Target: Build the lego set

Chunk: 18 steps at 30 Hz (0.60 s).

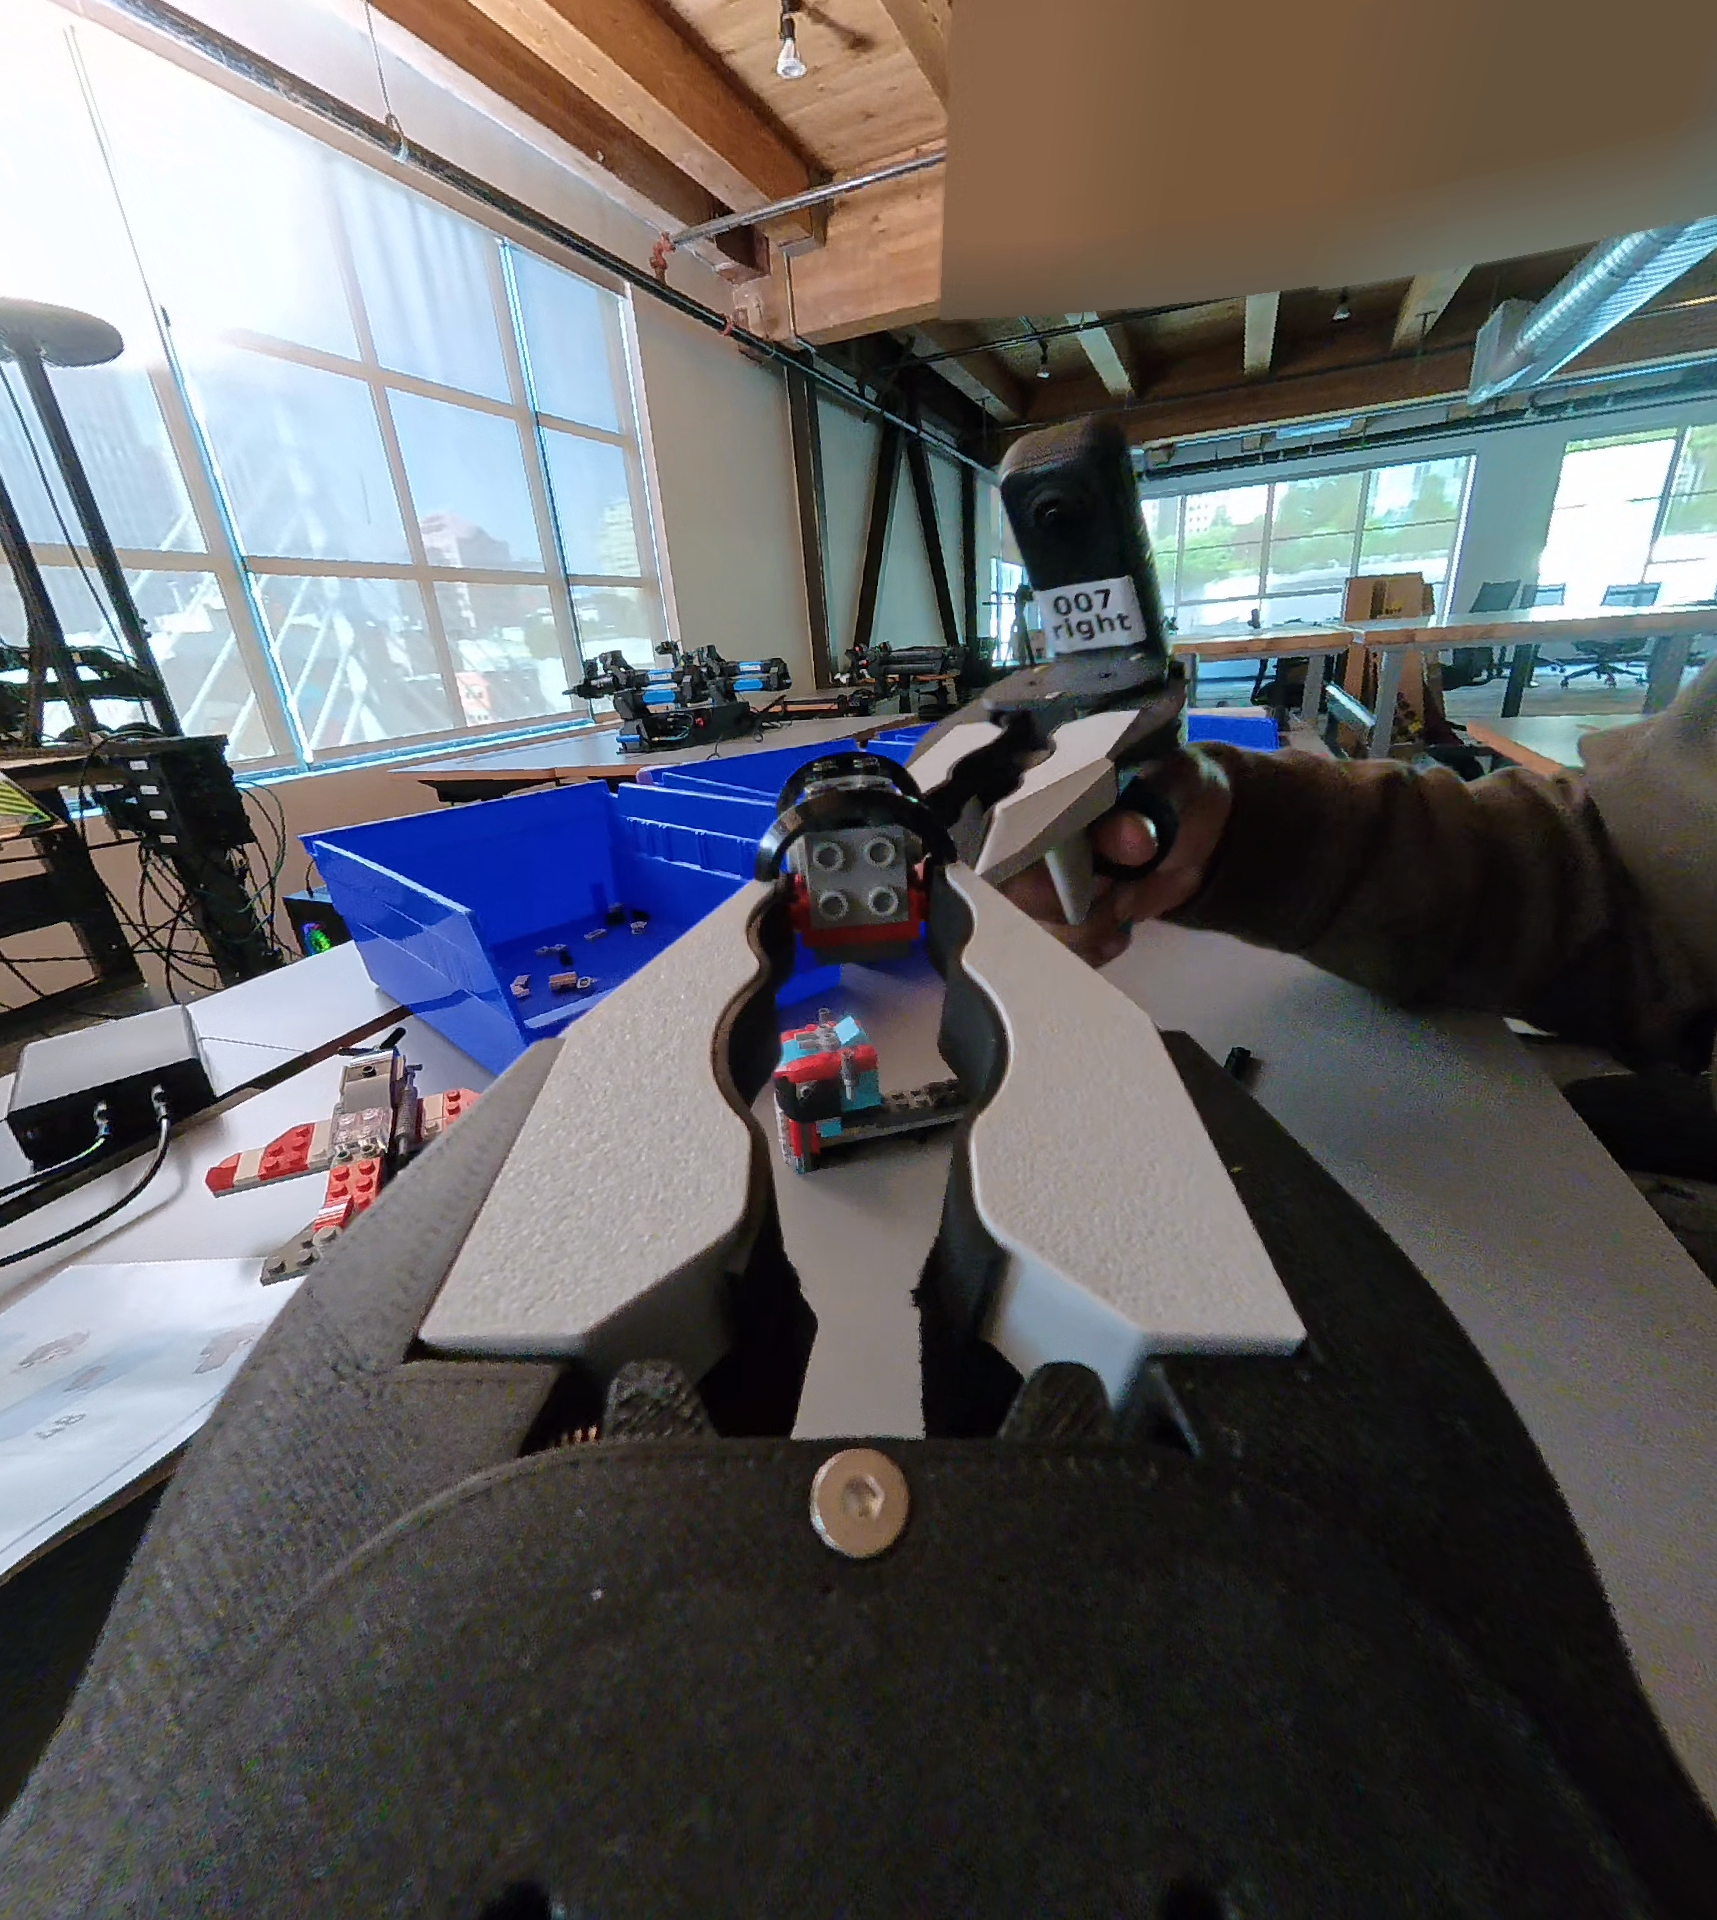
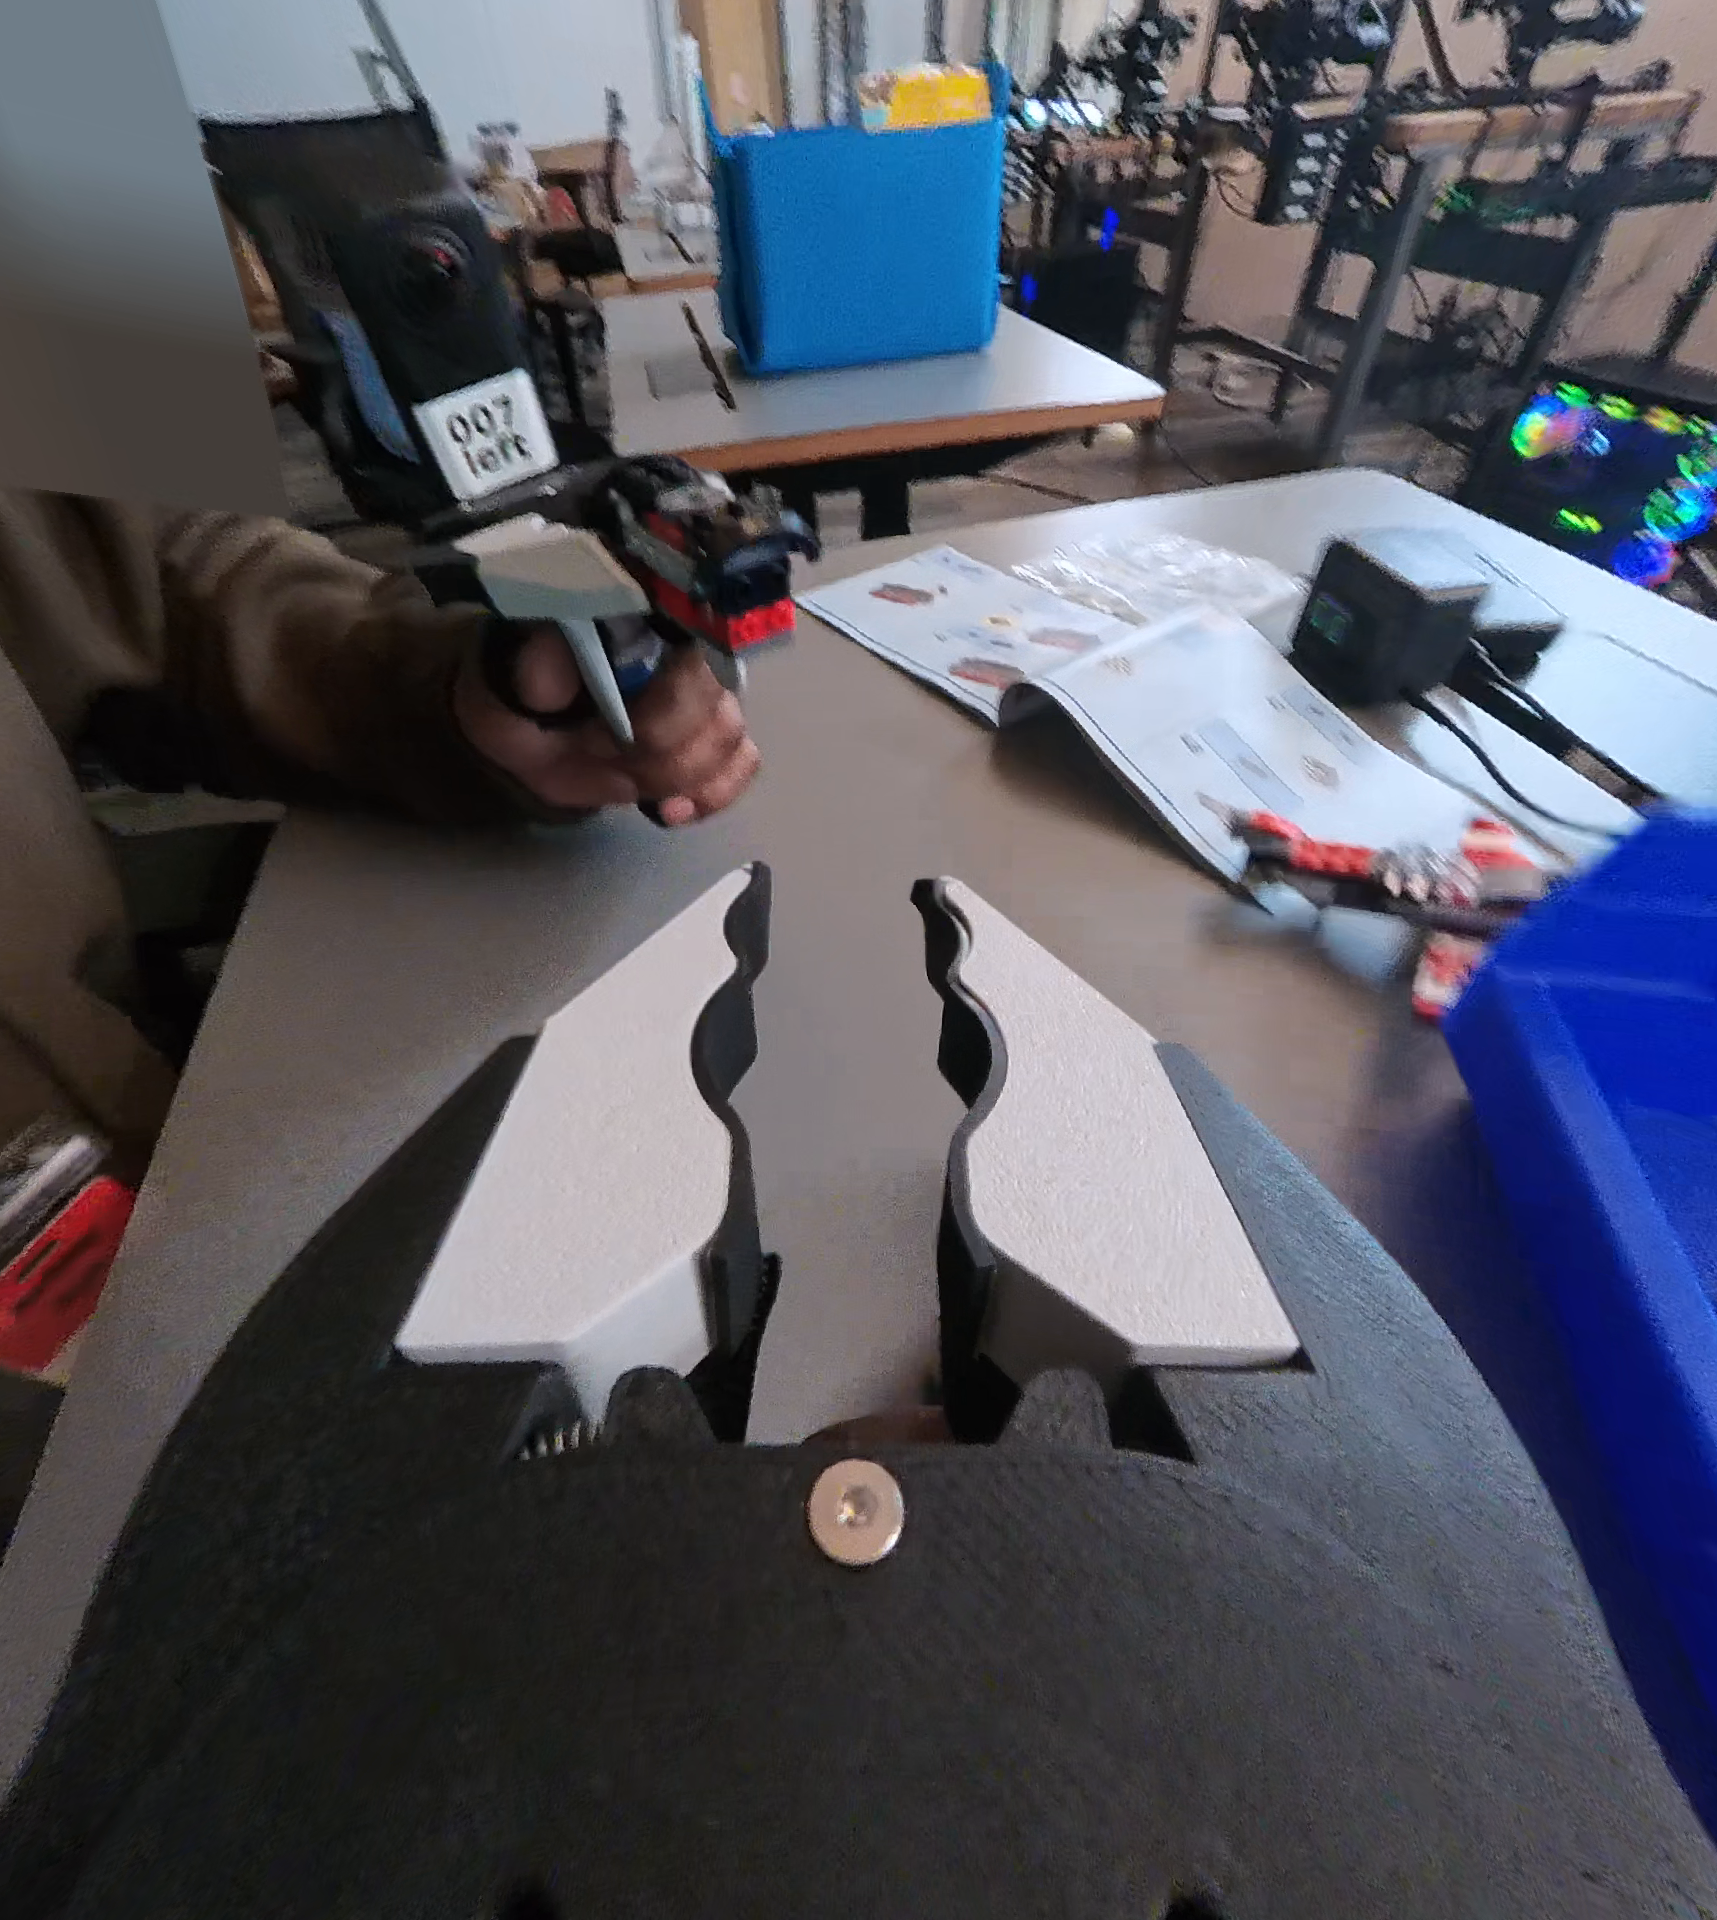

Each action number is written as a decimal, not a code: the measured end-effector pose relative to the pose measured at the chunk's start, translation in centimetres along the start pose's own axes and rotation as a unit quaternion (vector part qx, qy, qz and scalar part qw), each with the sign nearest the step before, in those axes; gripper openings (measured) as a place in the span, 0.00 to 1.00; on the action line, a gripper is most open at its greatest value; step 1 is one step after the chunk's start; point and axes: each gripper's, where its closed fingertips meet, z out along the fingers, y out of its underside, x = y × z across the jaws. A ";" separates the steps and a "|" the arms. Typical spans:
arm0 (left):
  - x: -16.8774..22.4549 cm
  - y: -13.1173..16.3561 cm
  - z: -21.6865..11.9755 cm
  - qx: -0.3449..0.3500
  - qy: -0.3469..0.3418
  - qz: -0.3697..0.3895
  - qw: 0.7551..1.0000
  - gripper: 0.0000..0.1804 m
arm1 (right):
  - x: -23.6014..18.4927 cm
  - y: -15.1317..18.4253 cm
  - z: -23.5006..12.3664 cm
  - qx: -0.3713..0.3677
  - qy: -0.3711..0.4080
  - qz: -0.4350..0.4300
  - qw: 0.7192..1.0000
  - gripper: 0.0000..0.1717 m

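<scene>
My left gripper [image 1: 852, 894] is shut on a small brick assembly [image 1: 854, 883] of grey, red and black pieces with black arches, held above the table. The same assembly shows in the right wrist view [image 2: 719, 571], clamped at the tips of the left gripper. My right gripper [image 2: 841, 894] is open and empty over the bare grey table [image 2: 885, 727]. In the left wrist view the right gripper [image 1: 979, 821] hovers just right of the held assembly, jaws apart. A teal, red and black brick build [image 1: 828, 1091] stands on the table below my left gripper.
Blue bins [image 1: 480, 894] hold several small loose pieces. A red and white brick wing [image 1: 345, 1153] lies beside an open instruction booklet [image 2: 1197, 707]. A black box with cables [image 1: 106, 1081] sits at the left. A blue bin [image 2: 1664, 1195] stands close on the right.
</scene>
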 end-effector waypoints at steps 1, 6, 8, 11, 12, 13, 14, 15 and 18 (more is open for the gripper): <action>0.1 0.1 0.0 -0.002 0.003 0.000 1.000 0.14 | 0.2 0.6 -1.3 -0.012 0.014 0.007 1.000 0.18; 1.1 0.7 0.4 -0.014 0.029 -0.006 0.999 0.14 | -0.9 6.6 -7.0 -0.113 0.067 0.049 0.990 0.18; 1.5 1.0 0.6 -0.019 0.038 -0.011 0.999 0.14 | -1.7 9.0 -8.6 -0.165 0.086 0.048 0.981 0.18; 1.9 1.4 0.9 -0.025 0.048 -0.019 0.998 0.14 | -2.7 11.2 -9.7 -0.217 0.091 0.037 0.971 0.18; 2.1 1.5 1.0 -0.026 0.051 -0.021 0.998 0.14 | -2.8 11.6 -9.8 -0.226 0.091 0.035 0.969 0.18; 2.2 1.6 1.0 -0.028 0.055 -0.022 0.998 0.14 | -2.9 12.0 -9.8 -0.233 0.090 0.033 0.968 0.18; 2.4 1.7 1.1 -0.029 0.058 -0.022 0.998 0.14 | -2.9 12.3 -9.6 -0.239 0.088 0.031 0.966 0.17; 2.5 1.7 1.1 -0.030 0.061 -0.021 0.997 0.14 | -2.8 12.8 -9.5 -0.249 0.087 0.028 0.964 0.17; 2.9 1.7 1.2 -0.030 0.069 -0.017 0.997 0.14 | -2.4 14.4 -9.2 -0.288 0.088 0.012 0.953 0.16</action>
